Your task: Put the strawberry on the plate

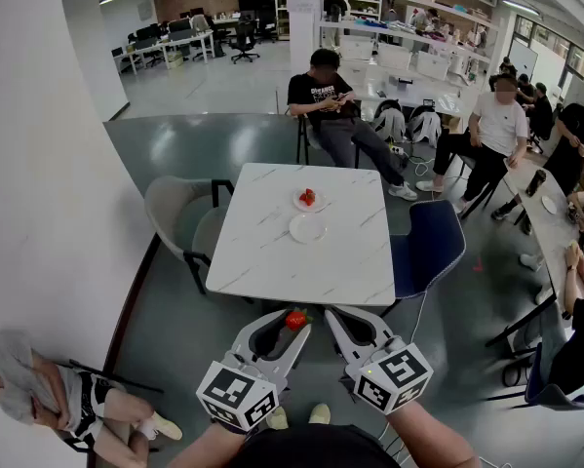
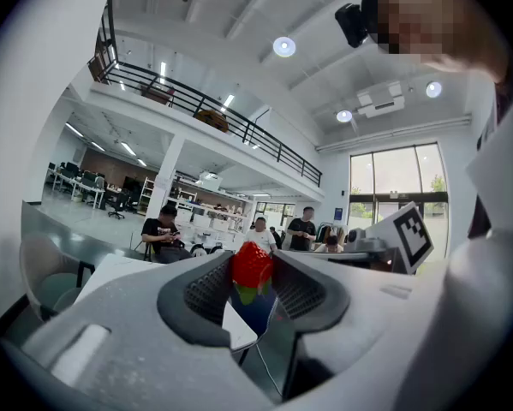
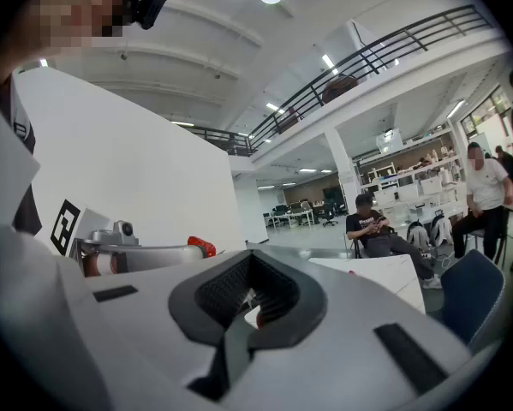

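My left gripper [image 1: 293, 322] is shut on a red strawberry [image 1: 295, 320], held in the air just short of the white marble table's [image 1: 262, 266] near edge. In the left gripper view the strawberry [image 2: 252, 265] sits pinched between the dark pads [image 2: 206, 291], green leaves pointing down. An empty white plate [image 1: 307, 228] lies mid-table. Behind it, a second plate [image 1: 297, 204] carries another strawberry [image 1: 308, 197]. Beside the left one, my right gripper [image 1: 332, 312] is shut with nothing in it; its tips [image 3: 252, 259] meet in its own view.
A grey chair [image 1: 179, 213] stands at the table's left and a blue chair [image 1: 430, 247] at its right. Seated people are behind the table [image 1: 335, 105] and at lower left [image 1: 48, 388]. A white wall [image 1: 38, 164] runs along the left.
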